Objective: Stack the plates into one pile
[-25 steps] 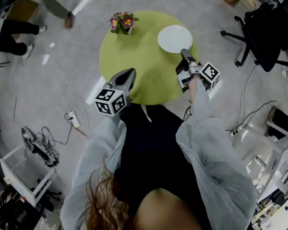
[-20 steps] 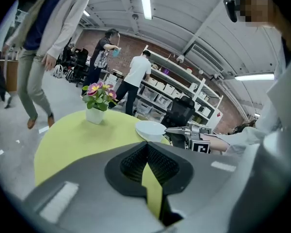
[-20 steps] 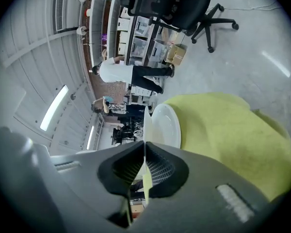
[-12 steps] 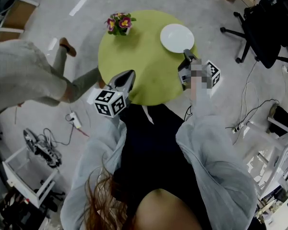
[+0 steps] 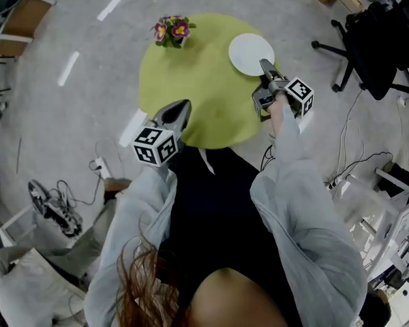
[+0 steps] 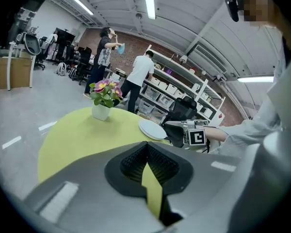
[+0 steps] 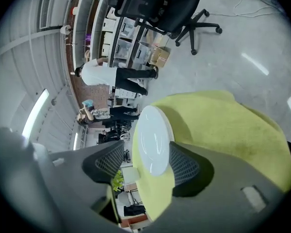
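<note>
Hiding the near rim of the plate point(image 5: 249, 50), the right hand-held gripper point(image 5: 264, 65) straddles it, jaws just opened.

Sleeves point(image 5: 307, 216): pale grey, loose, long.
Torso garment point(image 5: 211, 203): dark, plain.
Left gripper point(image 5: 185, 103): grey shell, black ribbed pads point(image 6: 162, 163).
Right gripper point(image 5: 264, 64): same build.
Marker cubes point(image 5: 155, 146): white faces, black square codes, one per gripper.

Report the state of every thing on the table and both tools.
Round white plate: flat on the round yellow-green table.
Potted pink flowers: upright.
Left tool: shut, empty.
Right tool: jaws just opened, plate's near edge between them, not gripped.
</note>
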`<state>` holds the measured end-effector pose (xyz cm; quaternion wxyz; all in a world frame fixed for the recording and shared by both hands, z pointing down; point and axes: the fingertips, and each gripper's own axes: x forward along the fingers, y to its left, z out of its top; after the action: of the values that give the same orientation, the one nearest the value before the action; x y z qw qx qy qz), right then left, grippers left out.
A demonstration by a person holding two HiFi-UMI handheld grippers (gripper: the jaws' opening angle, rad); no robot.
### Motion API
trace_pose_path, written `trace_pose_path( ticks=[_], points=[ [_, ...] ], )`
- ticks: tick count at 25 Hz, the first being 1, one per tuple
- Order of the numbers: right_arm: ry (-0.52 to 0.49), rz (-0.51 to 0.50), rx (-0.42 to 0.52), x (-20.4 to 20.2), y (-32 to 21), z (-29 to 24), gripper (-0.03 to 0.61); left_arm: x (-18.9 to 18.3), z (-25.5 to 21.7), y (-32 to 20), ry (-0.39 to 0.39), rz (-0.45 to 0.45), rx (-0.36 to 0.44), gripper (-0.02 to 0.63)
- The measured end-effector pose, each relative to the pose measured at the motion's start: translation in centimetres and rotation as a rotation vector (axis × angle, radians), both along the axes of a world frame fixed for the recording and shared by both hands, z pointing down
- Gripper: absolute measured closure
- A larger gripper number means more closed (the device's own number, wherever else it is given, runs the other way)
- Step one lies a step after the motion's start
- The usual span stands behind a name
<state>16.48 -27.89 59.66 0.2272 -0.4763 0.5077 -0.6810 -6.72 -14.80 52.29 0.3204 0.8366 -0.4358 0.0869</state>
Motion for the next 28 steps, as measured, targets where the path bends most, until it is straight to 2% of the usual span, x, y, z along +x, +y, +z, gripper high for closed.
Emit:
trace_pose_path(
  ticks=[4, 10, 13, 22, 28],
  points=[
    [0.031, -0.008, -0.084, -0.2, -0.7, -0.1, 0.234, -0.5, -0.1, 0.4, 0.007, -0.016, 0.001, 0.601],
    [0.093, -0.046, -0.206, -0.7, -2.9, 0.2, 0.078, -1.5, 0.0, 0.9, 0.022, -0.044, 0.003, 0.601],
    [0.132, -0.052, -0.250, -1.1, -3.6, 0.2, 0.026, -1.8, -0.1, 1.0, 0.029, -0.056, 0.005, 0.601],
    [0.163, -0.039, -0.329, -1.2, -3.5, 1.1, -0.002, -2.7, -0.5, 1.1, 0.046, -0.079, 0.019, 0.601],
    [0.150, -0.054, -0.319, -1.4, -3.2, 0.9, -0.002, -2.4, -1.1, 0.7, 0.053, -0.085, 0.040, 0.601]
  ],
)
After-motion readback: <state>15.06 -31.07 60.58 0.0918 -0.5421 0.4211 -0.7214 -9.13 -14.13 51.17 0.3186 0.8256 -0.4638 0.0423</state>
